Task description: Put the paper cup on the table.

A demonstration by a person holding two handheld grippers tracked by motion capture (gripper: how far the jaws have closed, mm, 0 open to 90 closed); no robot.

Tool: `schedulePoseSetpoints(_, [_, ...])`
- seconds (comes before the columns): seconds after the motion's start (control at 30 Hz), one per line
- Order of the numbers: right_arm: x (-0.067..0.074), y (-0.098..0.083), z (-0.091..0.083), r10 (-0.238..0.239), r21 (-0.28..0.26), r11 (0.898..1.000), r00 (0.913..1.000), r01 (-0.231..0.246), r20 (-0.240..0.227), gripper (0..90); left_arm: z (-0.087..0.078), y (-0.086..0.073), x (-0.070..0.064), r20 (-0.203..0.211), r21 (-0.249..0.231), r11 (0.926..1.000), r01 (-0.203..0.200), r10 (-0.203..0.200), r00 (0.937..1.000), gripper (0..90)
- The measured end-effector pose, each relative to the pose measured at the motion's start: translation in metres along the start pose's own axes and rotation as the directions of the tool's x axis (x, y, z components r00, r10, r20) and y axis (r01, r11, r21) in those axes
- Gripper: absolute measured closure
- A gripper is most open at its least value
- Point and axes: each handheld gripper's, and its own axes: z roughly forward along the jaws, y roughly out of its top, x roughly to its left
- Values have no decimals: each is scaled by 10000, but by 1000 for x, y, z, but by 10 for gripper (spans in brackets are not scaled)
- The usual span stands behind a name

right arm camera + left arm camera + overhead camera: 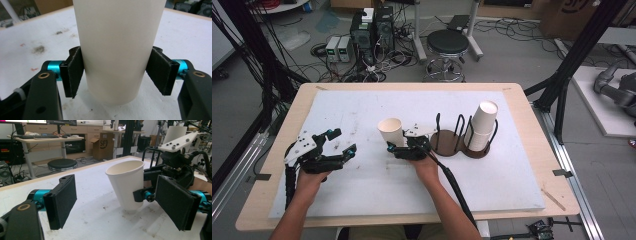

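A white paper cup [391, 131] leans on the white mat with its mouth up, and my right gripper [398, 146] is shut on its lower part. In the right gripper view the two black pads [73, 75] press on either side of the cup [117, 50]. My left gripper [341, 141] rests to the left of it on the mat, open, with nothing between its jaws. From the left gripper view the cup [126, 187] stands beyond the open jaws of my left gripper [120, 202]. A stack of white cups [482, 127] sits in the right ring of a wire cup holder [447, 142].
The holder's brown base and black wire loops stand just right of my right hand. The white mat [362, 107] covers most of the wooden table [537, 150]. A black stool [447, 42], cables and equipment boxes lie on the floor beyond the far edge.
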Motion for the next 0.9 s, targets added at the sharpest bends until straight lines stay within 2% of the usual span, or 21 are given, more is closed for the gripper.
schedulePoseSetpoints(0.13, [-1, 4, 9, 60, 561, 9984, 10000, -61, 24, 336, 0, 0, 0, -14, -6, 10000, 18, -18, 10000, 178])
schedulePoseSetpoints(0.23, [-2, 5, 12, 16, 808, 9967, 10000, -20, 50, 337, 0, 0, 1, -34, -1, 10000, -9, 9, 10000, 179])
schedulePoseSetpoints(0.43, [-4, 6, 14, 356, 1163, 9926, 9994, -353, 0, 338, 0, -1, 1, -58, 44, 10000, 58, -58, 10000, 179])
schedulePoseSetpoints(0.5, [-4, 6, 15, 240, 1267, 9917, 9997, -239, 0, 340, -1, -1, 2, -60, 15, 9999, 107, -107, 9999, 179])
schedulePoseSetpoints(0.6, [-1, 5, 12, -237, 1739, 9845, 9996, 213, 120, 341, -2, -2, 3, -106, 8, 9998, 187, -187, 9998, 179])
schedulePoseSetpoints(0.73, [-1, 2, 6, -365, 2063, 9779, 9993, 338, 91, 341, -2, -3, 3, -97, 68, 9996, 257, -256, 9996, 180])
schedulePoseSetpoints(0.9, [-1, 0, 4, -421, 2156, 9756, 9991, 426, -67, 331, 0, -3, 2, -20, 148, 9997, 218, -217, 9998, 183])
